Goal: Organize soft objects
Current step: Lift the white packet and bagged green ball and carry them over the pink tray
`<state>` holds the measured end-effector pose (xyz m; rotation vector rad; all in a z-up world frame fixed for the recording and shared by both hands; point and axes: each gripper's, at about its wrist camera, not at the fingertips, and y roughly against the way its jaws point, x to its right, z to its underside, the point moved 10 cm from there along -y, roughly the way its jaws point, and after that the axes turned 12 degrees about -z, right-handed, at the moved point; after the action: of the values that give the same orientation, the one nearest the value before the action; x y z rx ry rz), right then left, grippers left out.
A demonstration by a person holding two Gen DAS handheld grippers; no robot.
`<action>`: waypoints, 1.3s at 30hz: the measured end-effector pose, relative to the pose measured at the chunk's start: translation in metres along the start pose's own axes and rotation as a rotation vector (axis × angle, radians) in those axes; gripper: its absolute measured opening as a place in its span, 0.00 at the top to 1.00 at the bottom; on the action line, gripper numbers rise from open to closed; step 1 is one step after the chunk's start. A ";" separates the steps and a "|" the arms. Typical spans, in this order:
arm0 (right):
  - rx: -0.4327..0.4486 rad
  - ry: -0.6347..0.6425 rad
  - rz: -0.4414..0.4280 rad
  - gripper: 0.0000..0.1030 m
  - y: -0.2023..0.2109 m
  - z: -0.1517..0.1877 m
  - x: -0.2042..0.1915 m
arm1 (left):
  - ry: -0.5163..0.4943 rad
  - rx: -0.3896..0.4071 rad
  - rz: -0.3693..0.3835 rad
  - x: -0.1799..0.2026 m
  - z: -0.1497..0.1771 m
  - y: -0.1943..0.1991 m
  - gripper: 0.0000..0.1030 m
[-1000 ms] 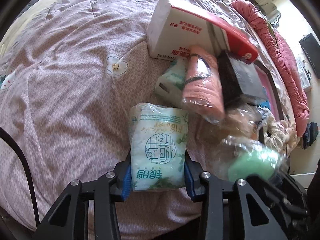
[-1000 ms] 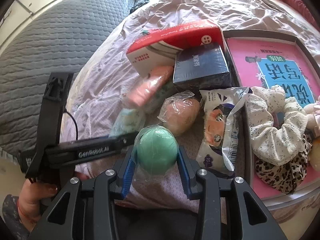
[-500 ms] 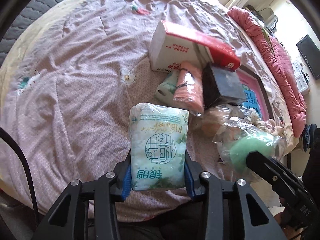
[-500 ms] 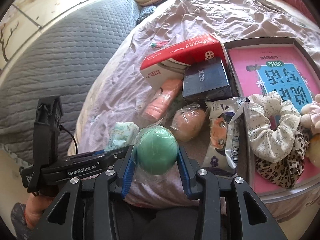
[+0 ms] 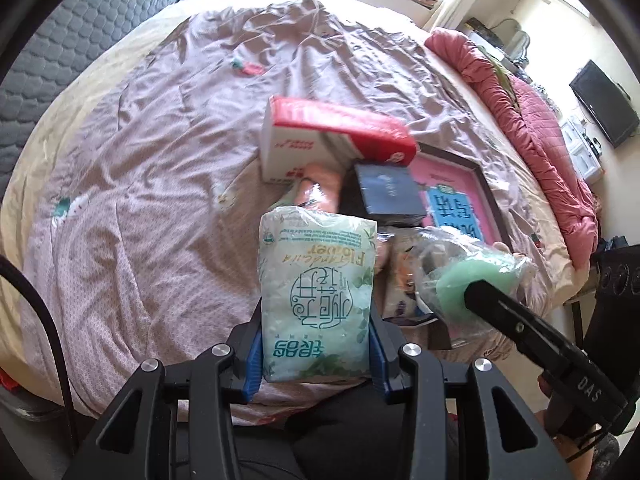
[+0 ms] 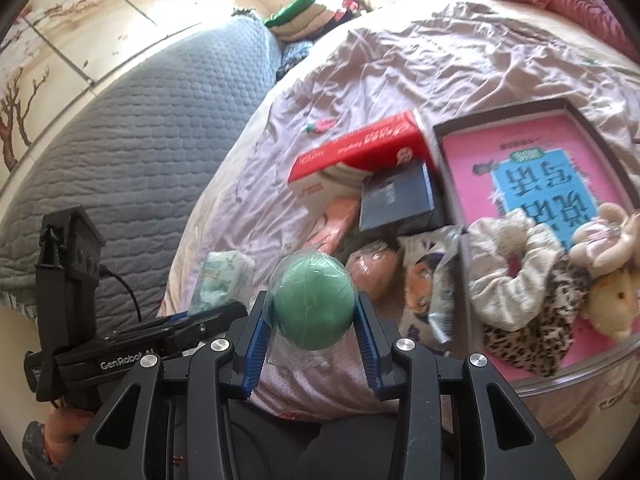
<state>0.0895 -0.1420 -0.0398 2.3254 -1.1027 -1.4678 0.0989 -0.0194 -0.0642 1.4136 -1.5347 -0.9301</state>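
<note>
My left gripper [image 5: 316, 346] is shut on a pale green tissue pack [image 5: 316, 300], lifted above the mauve bedsheet [image 5: 160, 184]. In the right wrist view the same tissue pack [image 6: 224, 280] and left gripper [image 6: 216, 316] show at lower left. My right gripper [image 6: 314, 332] is shut on a green ball in clear plastic wrap [image 6: 314, 300], also held up off the bed. That green ball [image 5: 472, 284] appears right of the tissue pack in the left wrist view. On the bed lie a red-and-white box [image 6: 360, 156], a dark blue box [image 6: 396, 200], a peach roll [image 6: 336, 220], a wrapped peach ball [image 6: 372, 272] and a cartoon-face packet [image 6: 428, 292].
A dark-rimmed tray [image 6: 500, 114] with a pink and blue bottom holds a cream scrunchie [image 6: 512, 276], a leopard scrunchie [image 6: 540, 340] and small plush toys [image 6: 608, 280]. A grey quilted headboard [image 6: 132, 160] stands left. A rose blanket [image 5: 540, 120] lies along the bed's far side.
Both grippers have risen away from the bed with their loads; the pile of things looks smaller and more of the sheet and room shows. Both grips are unchanged.
</note>
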 end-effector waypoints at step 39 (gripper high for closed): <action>0.355 -0.120 0.111 0.60 0.161 -0.056 0.088 | -0.196 0.083 0.104 0.167 -0.012 0.043 0.59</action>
<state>0.0784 -0.3272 0.0074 2.3702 -1.6154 -1.4892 0.0896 -0.1816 -0.0049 1.3165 -1.7936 -0.9744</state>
